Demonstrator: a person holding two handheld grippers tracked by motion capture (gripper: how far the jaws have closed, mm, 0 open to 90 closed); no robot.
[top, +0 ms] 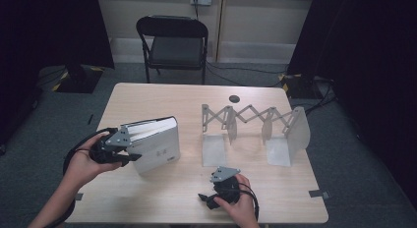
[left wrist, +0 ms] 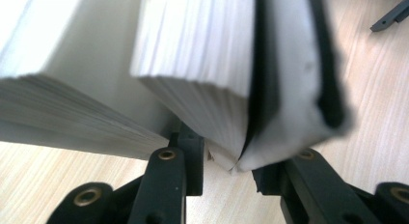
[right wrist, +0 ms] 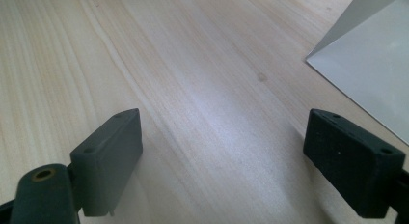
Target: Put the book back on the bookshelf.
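Observation:
A thick white book (top: 155,142) lies on the left half of the wooden table (top: 162,193), its page edges facing the far side. My left gripper (top: 132,147) comes at it from the left and is shut on its near left corner. In the left gripper view the two black jaws (left wrist: 229,166) clamp a bundle of pages and the dark-edged cover (left wrist: 289,89), while another block of pages fans away to the left. My right gripper (top: 206,198) rests low near the table's front edge. Its jaws (right wrist: 222,137) stand open over bare wood.
A white folding rack (top: 255,125) with several upright dividers and a scissor lattice stands on the right half of the table; one of its base plates (right wrist: 366,74) lies just beyond my right gripper. A black chair (top: 174,46) stands behind the table. A dark round spot (top: 234,98) marks the far edge.

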